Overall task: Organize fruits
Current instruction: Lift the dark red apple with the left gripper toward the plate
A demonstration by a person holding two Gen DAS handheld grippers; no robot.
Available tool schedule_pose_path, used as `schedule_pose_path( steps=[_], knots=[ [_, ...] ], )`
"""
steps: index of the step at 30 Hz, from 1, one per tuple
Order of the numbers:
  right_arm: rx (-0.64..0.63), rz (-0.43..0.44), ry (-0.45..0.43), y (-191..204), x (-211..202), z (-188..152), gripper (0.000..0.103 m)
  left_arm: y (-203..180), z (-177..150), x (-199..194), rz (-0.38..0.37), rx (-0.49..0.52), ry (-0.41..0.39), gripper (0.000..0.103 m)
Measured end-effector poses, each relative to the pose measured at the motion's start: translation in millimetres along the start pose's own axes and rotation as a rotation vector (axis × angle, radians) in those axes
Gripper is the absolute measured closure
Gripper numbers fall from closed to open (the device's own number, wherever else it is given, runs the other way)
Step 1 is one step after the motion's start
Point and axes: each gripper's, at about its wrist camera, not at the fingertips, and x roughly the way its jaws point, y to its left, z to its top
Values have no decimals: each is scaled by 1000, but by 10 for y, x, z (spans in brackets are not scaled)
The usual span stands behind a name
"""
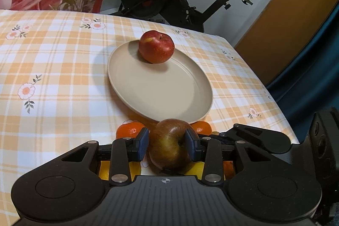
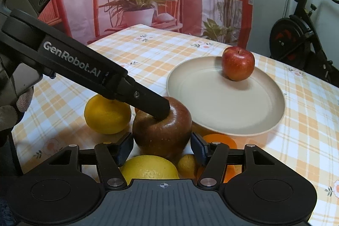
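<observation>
Your left tool (image 1: 167,142) is clamped on the dull russet-red apple (image 1: 168,144), your right tool (image 2: 162,146) gapes around it; carry it onto the round beige plate (image 1: 161,88).

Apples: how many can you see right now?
2. One red apple sits on the beige plate; a darker apple is between the left gripper fingers. Others may be hidden.

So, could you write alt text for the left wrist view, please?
The left gripper grips a brownish-red apple just before a beige plate holding a red apple. Oranges lie beside it on a checked tablecloth.
</observation>
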Motion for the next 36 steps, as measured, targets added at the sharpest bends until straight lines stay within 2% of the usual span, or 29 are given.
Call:
schedule_pose_path(
  steps=[8, 16, 26, 36],
  knots=[
    [11, 8, -9, -35, 28, -10, 48, 63, -13, 20, -33, -37, 3, 64],
    [37, 33, -61, -67, -83, 37, 48, 31, 48, -105, -45, -42, -38, 66],
    [44, 37, -153, -196, -312, 210, 48, -155, 271, -263, -47, -11, -99, 66],
    [51, 14, -214, -542, -456, 449, 48, -423, 669, -194, -34, 52, -130, 66]
  ],
)
